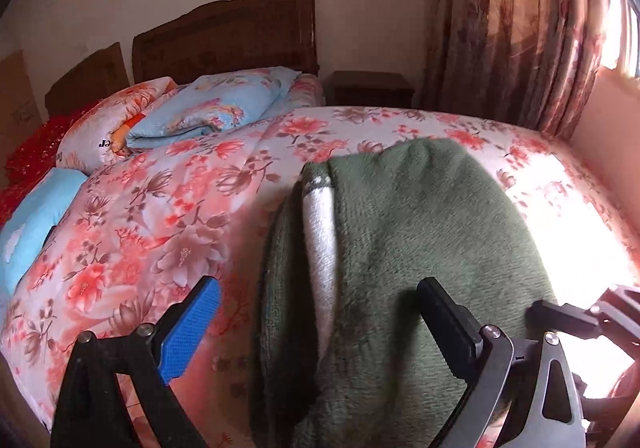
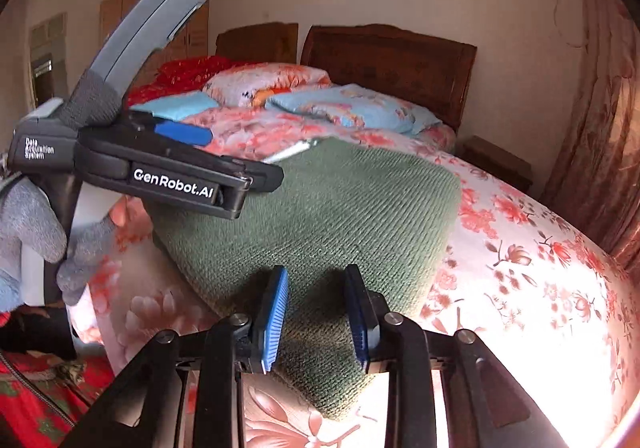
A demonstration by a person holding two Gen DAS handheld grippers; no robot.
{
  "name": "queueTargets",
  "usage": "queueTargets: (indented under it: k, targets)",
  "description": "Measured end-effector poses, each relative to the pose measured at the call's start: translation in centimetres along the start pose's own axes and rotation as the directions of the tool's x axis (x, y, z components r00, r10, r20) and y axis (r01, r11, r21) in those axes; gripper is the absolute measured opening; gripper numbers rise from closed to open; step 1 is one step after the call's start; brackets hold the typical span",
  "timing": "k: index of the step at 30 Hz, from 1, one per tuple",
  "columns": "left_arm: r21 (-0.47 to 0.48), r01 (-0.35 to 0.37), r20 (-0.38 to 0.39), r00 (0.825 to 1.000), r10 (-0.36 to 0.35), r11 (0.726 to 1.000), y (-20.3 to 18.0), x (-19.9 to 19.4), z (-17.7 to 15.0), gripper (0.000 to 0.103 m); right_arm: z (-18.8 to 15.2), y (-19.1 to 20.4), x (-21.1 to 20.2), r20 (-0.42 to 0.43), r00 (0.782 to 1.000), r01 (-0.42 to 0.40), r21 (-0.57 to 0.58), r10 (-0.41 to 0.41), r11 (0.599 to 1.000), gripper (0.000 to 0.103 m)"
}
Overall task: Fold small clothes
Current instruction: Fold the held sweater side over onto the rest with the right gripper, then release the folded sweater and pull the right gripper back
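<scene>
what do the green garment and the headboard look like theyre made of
Green garment: probably soft knit or fleece, matte; ribbed rows show on one face and fuzzy pile on the other.
Headboard: seemingly dark brown wood with a slight sheen and carved panels.

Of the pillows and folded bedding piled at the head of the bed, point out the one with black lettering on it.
It is the pink floral pillow, left of the folded light blue floral quilt. Black letters show on its lower edge; the plain blue pillow and quilt carry none.

Left claw (image 2: 264, 175): black frame, white "GenRobot.AI" and "Data Acquisition System" lettering, blue ribbed pads, silver screws. Hand (image 2: 36, 232) wears grey knit glove. Right claw (image 2: 316, 316) matches.
</scene>
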State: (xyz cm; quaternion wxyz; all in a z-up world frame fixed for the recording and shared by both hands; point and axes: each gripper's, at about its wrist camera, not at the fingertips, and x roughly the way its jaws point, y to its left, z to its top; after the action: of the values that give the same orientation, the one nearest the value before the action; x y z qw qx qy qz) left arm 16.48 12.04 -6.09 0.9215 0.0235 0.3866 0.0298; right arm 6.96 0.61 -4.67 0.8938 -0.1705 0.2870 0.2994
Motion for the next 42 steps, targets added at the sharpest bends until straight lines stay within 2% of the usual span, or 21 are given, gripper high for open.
queueTargets:
  k: [1, 2, 4, 5, 7, 8, 10, 12, 13, 15, 16, 17, 19, 20, 22, 24, 26, 28, 32, 35, 42]
  targets:
    - [-0.017, 0.021, 0.011, 1.0, -0.021, 1.0, 0.7, 0.4, -1.1, 0.103, -0.3, 0.8, -0.2, 0.04, 0.999, 0.022, -0.053, -0.02, 0.998, 0.033]
    - [-0.059, 0.051, 0.031, 0.998, -0.049, 0.997, 1.7, 0.2, -1.6, 0.103, -0.3, 1.1, -0.1, 0.029, 0.999, 0.031, -0.074, -0.029, 0.997, 0.034]
    - [-0.102, 0.073, 0.02, 0.997, -0.071, 0.992, 2.9, 0.0, -1.8, 0.103, 0.6, 0.5, -0.8, 0.037, 0.999, -0.011, -0.033, 0.012, 0.999, 0.032]
    - [-0.104, 0.06, 0.031, 0.998, -0.057, 0.993, 3.1, -0.3, -1.7, 0.103, 1.0, 0.0, -1.3, 0.064, 0.998, -0.024, -0.005, 0.025, 1.0, 0.029]
    - [-0.08, 0.039, 0.037, 0.999, -0.036, 0.996, 2.9, -0.5, -1.6, 0.103, 1.8, -0.5, -1.5, 0.114, 0.993, 0.011, 0.012, -0.012, 1.0, 0.029]
    - [-0.07, 0.036, 0.026, 0.999, -0.035, 0.997, 2.8, -0.3, -1.7, 0.103, 1.9, -0.6, -0.9, 0.103, 0.995, 0.015, 0.01, -0.016, 1.0, 0.03]
    - [-0.066, 0.028, 0.028, 0.999, -0.026, 0.997, 2.7, -0.3, -1.8, 0.103, 1.6, -0.2, 2.4, -0.056, 0.997, -0.051, -0.025, 0.05, 0.998, 0.033]
    - [-0.073, 0.027, 0.024, 0.999, -0.025, 0.997, 2.8, -0.8, -1.9, 0.103, 1.2, 0.7, 2.1, -0.006, 0.999, -0.032, -0.101, 0.032, 0.994, 0.034]
    - [-0.075, 0.026, 0.032, 0.999, -0.024, 0.997, 2.9, -1.4, -2.0, 0.103, 1.5, 0.3, 1.8, -0.019, 0.999, -0.038, -0.064, 0.037, 0.997, 0.034]
    - [-0.077, 0.002, 0.058, 0.998, 0.002, 0.997, 3.0, -2.8, -2.2, 0.103, 2.2, -1.0, 0.5, 0.051, 0.998, -0.045, 0.045, 0.043, 0.998, 0.032]
    - [-0.079, -0.006, 0.072, 0.997, 0.012, 0.997, 3.0, -3.3, -2.2, 0.103, 2.3, -1.6, 0.1, 0.089, 0.996, -0.018, 0.086, 0.01, 0.996, 0.032]
    - [-0.083, -0.015, 0.084, 0.996, 0.022, 0.996, 3.0, -3.7, -2.3, 0.103, 2.2, -2.0, 0.4, 0.082, 0.996, 0.006, 0.107, -0.015, 0.994, 0.032]
    - [-0.084, -0.03, 0.095, 0.995, 0.038, 0.996, 3.0, -4.4, -2.3, 0.103, 1.7, -1.9, 3.0, -0.058, 0.998, -0.015, 0.077, 0.02, 0.997, 0.034]
    - [-0.087, -0.03, 0.097, 0.995, 0.039, 0.996, 3.0, -4.6, -2.3, 0.103, 1.6, -1.5, 2.6, -0.023, 1.0, -0.002, 0.037, 0.003, 0.999, 0.033]
    - [-0.098, -0.037, 0.105, 0.993, 0.047, 0.995, 3.3, -5.2, -2.4, 0.103, 2.3, -2.1, 2.0, -0.063, 0.998, -0.019, 0.101, 0.026, 0.995, 0.034]
    - [-0.122, -0.035, 0.123, 0.991, 0.05, 0.992, 3.6, -6.1, -2.6, 0.103, 2.9, -3.1, 0.2, -0.031, 0.998, -0.049, 0.208, 0.057, 0.977, 0.033]
    - [-0.147, -0.028, 0.137, 0.989, 0.048, 0.989, 4.0, -7.1, -3.0, 0.103, 3.0, -3.7, -2.2, 0.003, 1.0, -0.017, 0.281, 0.017, 0.959, 0.034]
    - [-0.161, -0.03, 0.139, 0.989, 0.053, 0.986, 4.0, -7.9, -3.3, 0.103, 2.7, -4.3, -4.0, 0.017, 1.0, -0.021, 0.381, 0.016, 0.925, 0.037]
    - [-0.173, -0.022, 0.176, 0.983, 0.053, 0.985, 3.4, -9.7, -4.0, 0.103, 0.8, -4.5, -5.7, -0.047, 0.999, 0.036, 0.514, -0.014, 0.857, 0.038]
    - [-0.174, -0.025, 0.193, 0.979, 0.059, 0.984, 2.8, -11.0, -4.6, 0.103, -1.2, -3.3, -6.2, -0.093, 0.995, 0.084, 0.548, -0.039, 0.832, 0.038]
    - [-0.186, -0.067, 0.27, 0.956, 0.117, 0.98, 1.5, -14.2, -5.7, 0.103, -2.4, 0.2, -7.5, -0.044, 0.988, 0.15, 0.474, -0.147, 0.868, 0.038]
